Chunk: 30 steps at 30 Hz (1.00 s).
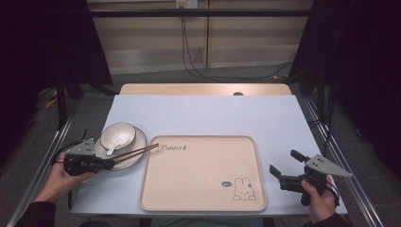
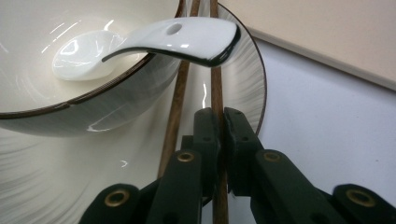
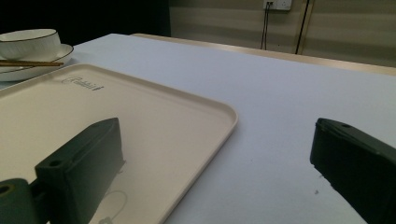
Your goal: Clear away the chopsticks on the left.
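On the plate (image 1: 141, 137) at the table's left, clamping tight with the left gripper (image 1: 111, 163) on the near ends of the chopsticks (image 1: 137, 152); seemingly catching just one stick between the pads, judging from the left gripper view, and leaving its twin just outside the left jaw; risking, on any lift, carrying one stick away and rolling the other off the plate onto the table (image 1: 213, 113); also working right under the handle of the spoon (image 2: 177, 39), overhanging the rim of the bowl (image 1: 105, 134) and crossing above both sticks; risking tipping the spoon out, or nudging the bowl, by rising straight up rather than drawing back first; resting the far tips at the corner of the tray (image 1: 198, 175), so possibly snagging on its raised rim while swinging across; gripping so near the end, likely letting the long stick droop or pivot between the pads; holding the right gripper (image 1: 286, 163) spread wide with nothing between its jaws, hovering beside the tray's right edge, well apart from the crockery and too distant to be steadying anything.
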Each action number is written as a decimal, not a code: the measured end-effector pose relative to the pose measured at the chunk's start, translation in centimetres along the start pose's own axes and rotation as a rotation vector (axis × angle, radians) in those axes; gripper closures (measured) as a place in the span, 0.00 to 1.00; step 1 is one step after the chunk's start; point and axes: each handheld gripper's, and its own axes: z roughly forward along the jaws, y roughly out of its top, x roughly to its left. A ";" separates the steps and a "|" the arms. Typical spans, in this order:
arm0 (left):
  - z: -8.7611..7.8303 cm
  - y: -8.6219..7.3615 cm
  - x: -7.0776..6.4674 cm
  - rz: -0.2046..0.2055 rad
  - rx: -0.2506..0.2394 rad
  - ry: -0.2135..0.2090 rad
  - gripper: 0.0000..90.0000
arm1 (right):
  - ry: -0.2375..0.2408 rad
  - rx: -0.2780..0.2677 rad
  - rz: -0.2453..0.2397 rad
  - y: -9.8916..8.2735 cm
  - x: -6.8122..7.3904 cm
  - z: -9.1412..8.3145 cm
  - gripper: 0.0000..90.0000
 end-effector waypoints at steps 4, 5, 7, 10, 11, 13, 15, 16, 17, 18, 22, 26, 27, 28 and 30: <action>-0.1 0.1 -0.1 -0.032 -0.012 -0.004 0.94 | 0.000 -0.001 0.000 0.0 0.0 0.0 0.02; -0.2 0.1 -0.1 -0.038 -0.010 -0.006 0.94 | 0.001 -0.001 0.000 0.0 0.0 0.0 0.02; -0.2 0.1 -0.2 -0.053 -0.011 -0.016 0.94 | 0.001 -0.001 0.001 0.0 0.0 0.0 0.02; -0.5 0.1 -0.4 -0.088 -0.026 -0.014 0.94 | 0.001 -0.002 0.001 0.0 0.0 0.0 0.02; -0.5 0.1 -0.4 -0.088 -0.026 -0.014 0.94 | 0.002 -0.001 0.002 0.0 0.0 0.0 0.02; -0.5 0.1 -0.5 -0.107 -0.040 -0.028 0.94 | 0.003 -0.001 0.000 0.0 0.0 0.0 0.02; -0.6 0.2 -0.8 -0.129 -0.056 -0.023 0.94 | 0.003 0.000 -0.001 0.0 0.0 0.0 0.02; -0.7 0.2 -0.9 -0.137 -0.055 -0.020 0.94 | 0.002 0.000 -0.001 0.0 0.0 0.0 0.02; -0.7 0.2 -1.0 -0.147 -0.068 -0.021 0.94 | 0.002 -0.001 -0.001 0.0 0.0 0.0 0.02; -0.9 0.3 -1.0 -0.145 -0.066 -0.016 0.94 | 0.002 -0.001 -0.001 0.0 0.0 0.0 0.02; -1.1 0.8 -1.8 -0.180 -0.067 -0.014 0.94 | 0.003 -0.002 0.000 0.0 0.0 0.0 0.02; -1.4 1.2 -3.0 -0.218 -0.087 -0.002 0.94 | 0.002 -0.004 -0.001 0.0 0.0 0.0 0.02; -1.4 1.2 -3.0 -0.218 -0.087 -0.002 0.94 | 0.002 -0.004 -0.001 0.0 0.0 0.0 0.02; -1.6 1.4 -3.4 -0.225 -0.078 0.008 0.94 | 0.002 -0.004 -0.001 0.0 0.0 0.0 0.02; -1.5 1.6 -4.0 -0.231 -0.091 0.010 0.94 | 0.005 -0.003 0.000 0.0 0.0 0.0 0.02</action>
